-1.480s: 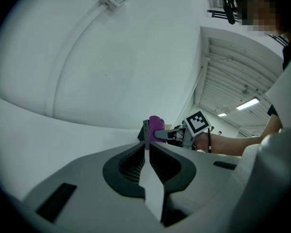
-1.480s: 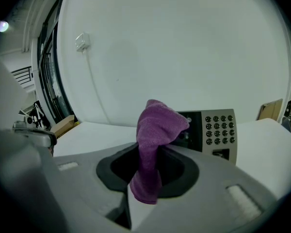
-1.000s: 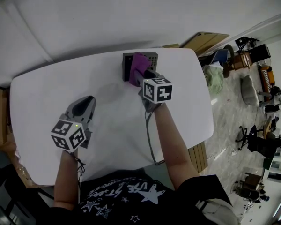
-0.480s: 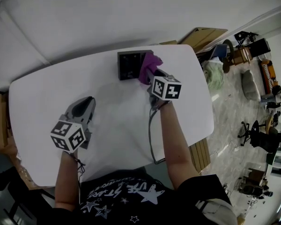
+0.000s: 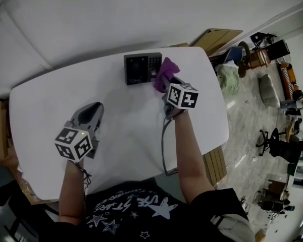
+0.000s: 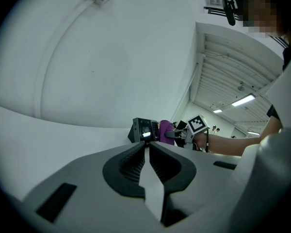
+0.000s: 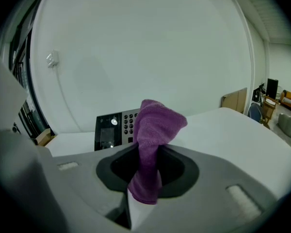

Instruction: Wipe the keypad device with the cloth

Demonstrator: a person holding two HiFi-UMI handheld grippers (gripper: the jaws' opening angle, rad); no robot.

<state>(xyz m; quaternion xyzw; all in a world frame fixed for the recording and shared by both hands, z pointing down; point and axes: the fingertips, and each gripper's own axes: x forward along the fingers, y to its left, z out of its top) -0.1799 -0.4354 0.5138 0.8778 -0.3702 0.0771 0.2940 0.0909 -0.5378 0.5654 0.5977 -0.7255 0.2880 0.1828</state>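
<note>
A dark keypad device (image 5: pixel 142 68) with a small screen and number keys stands near the far edge of the white table (image 5: pixel 50 110). It also shows in the right gripper view as the keypad device (image 7: pixel 111 130) and far off in the left gripper view as the keypad device (image 6: pixel 144 130). My right gripper (image 5: pixel 164 87) is shut on a purple cloth (image 5: pixel 165 72), held just right of the device; the cloth (image 7: pixel 153 149) sticks up between the jaws. My left gripper (image 5: pixel 90 116) rests shut and empty at the table's left, well away from the device.
A white wall rises behind the table. A cable (image 5: pixel 163 150) trails from the right gripper over the near table edge. To the right, off the table, lie a wooden board (image 5: pixel 217 37), chairs and clutter on the floor.
The right gripper with the cloth has slid rightward off the keypad device's face, which now shows uncovered. The left gripper has stayed put.
</note>
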